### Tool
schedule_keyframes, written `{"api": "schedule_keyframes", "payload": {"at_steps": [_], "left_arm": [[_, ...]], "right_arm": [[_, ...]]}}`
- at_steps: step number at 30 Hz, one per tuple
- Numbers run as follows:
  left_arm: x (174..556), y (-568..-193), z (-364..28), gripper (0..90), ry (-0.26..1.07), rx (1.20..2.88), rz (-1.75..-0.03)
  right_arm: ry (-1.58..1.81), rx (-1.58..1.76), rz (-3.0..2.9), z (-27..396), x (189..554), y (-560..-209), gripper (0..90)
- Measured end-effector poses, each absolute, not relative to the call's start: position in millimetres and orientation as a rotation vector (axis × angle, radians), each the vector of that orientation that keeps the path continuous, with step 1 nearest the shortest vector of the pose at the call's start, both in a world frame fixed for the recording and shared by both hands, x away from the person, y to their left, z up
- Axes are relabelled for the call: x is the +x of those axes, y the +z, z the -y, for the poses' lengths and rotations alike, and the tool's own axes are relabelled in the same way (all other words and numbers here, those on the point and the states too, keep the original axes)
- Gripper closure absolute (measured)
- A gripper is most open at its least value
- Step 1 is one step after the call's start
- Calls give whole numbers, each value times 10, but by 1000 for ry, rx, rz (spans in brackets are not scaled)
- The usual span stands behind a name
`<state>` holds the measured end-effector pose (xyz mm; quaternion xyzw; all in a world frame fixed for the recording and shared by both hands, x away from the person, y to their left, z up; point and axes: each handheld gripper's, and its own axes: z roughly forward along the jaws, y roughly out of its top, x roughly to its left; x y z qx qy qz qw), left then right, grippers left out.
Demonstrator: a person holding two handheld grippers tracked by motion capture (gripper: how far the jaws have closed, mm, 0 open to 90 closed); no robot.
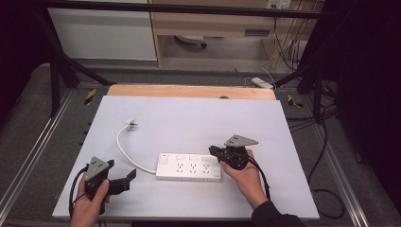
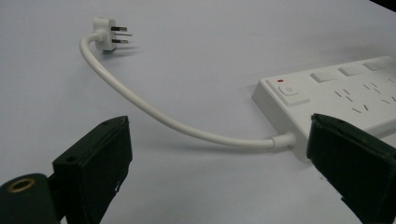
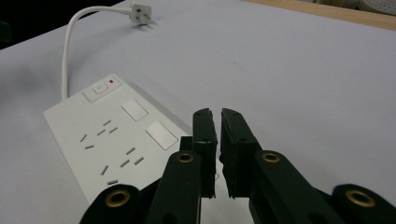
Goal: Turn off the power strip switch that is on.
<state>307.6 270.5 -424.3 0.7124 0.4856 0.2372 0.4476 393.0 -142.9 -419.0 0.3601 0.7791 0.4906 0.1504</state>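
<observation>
The left gripper (image 1: 126, 179), at the lower left of the high view, has its jaws spread wide, holding nothing, aimed toward the white power strip (image 1: 189, 166) at centre frame. The right gripper (image 1: 213, 152), right of centre, has its jaws nearly together with a thin gap, poised over the strip's right end. From the strip's left end a white cord (image 1: 124, 152) curves up-left to its plug (image 1: 131, 125) on the pale table (image 1: 198, 118).

Both tongs, left (image 1: 124, 180) and right (image 1: 215, 152): black bodies, grey three-cornered top plates, brass-ringed screw holes, trailing black cables. Dark sleeve (image 1: 274, 215) at right wrist.
</observation>
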Motion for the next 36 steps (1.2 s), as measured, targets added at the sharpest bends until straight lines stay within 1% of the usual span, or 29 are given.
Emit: {"api": "schedule_keyframes", "payload": {"at_steps": [2,5,8,12,13,14,15,16,17,19,20,21,24,26,28,29,30,32,36], "left_arm": [[3076,-4243,-2705,69,587,1764,-1202],[3076,-4243,-2705,69,587,1764,-1201],[3077,-4244,-2704,69,587,1765,-1201],[3075,-4243,-2704,69,588,1764,-1202],[3076,-4244,-2704,69,588,1764,-1202],[3075,-4244,-2704,69,588,1764,-1202],[3075,-4243,-2704,69,588,1764,-1203],[3075,-4243,-2704,69,588,1764,-1203],[3076,-4244,-2704,69,588,1764,-1202],[3076,-4244,-2704,69,588,1764,-1202],[3075,-4243,-2704,69,588,1764,-1202],[3076,-4244,-2704,69,588,1764,-1202],[3076,-4244,-2703,69,588,1765,-1202],[3076,-4245,-2703,69,588,1766,-1202],[3075,-4244,-2703,69,588,1765,-1202],[3075,-4244,-2704,69,588,1765,-1202],[3075,-4245,-2704,69,588,1765,-1203],[3075,-4245,-2704,69,588,1765,-1202],[3075,-4245,-2704,69,588,1766,-1202]], "right_arm": [[1413,1038,-2230,1441,3933,-4163,824],[1421,1052,-2213,1471,3940,-4121,761],[1432,1067,-2191,1501,3949,-4076,655],[1425,1097,-2153,1551,3965,-4023,490],[1429,1117,-2127,1584,3977,-3995,414],[1429,1117,-2127,1584,3977,-3995,414],[1432,1121,-2122,1602,3985,-3980,379],[1419,1122,-2109,1638,3995,-3947,316],[1419,1122,-2109,1638,3995,-3947,316],[1438,1125,-2088,1705,4012,-3906,245],[1442,1125,-2079,1725,4014,-3895,224],[1442,1125,-2079,1725,4014,-3895,224],[1444,1136,-2069,1781,4021,-3866,166],[1438,1148,-2064,1813,4019,-3851,151],[1448,1158,-2057,1843,4018,-3838,114],[1448,1162,-2048,1870,4015,-3824,73],[1448,1162,-2048,1870,4015,-3824,73],[1450,1164,-2036,1916,4008,-3803,36],[1463,1158,-2022,1970,3997,-3786,28]]}}
